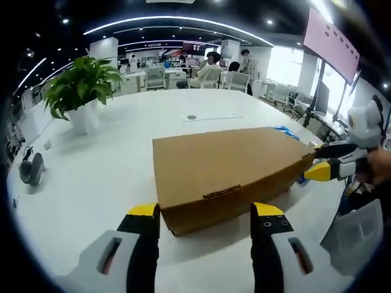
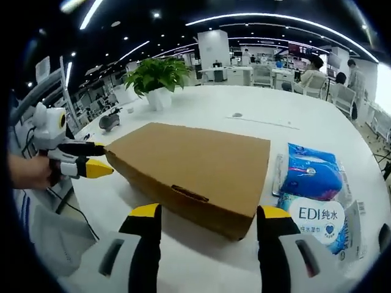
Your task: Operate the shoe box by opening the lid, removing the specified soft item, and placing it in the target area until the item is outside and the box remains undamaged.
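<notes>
"EDI 纯水" in blue on a white oval label, on the front blue-and-white wipes pack (image 2: 322, 227), lying on the table (image 2: 201, 256), other print too small to read

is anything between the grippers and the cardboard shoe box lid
Nothing visible blocks either one. The closed brown cardboard shoe box lies just beyond the open left gripper and the open right gripper, with bare white table between.

We see a white table (image 1: 110, 165), closed cardboard shoe box (image 1: 229, 168), potted plant (image 1: 82, 91), blue wet-wipe packs (image 2: 317, 189), perhaps a small grey device (image 1: 32, 168).
</notes>
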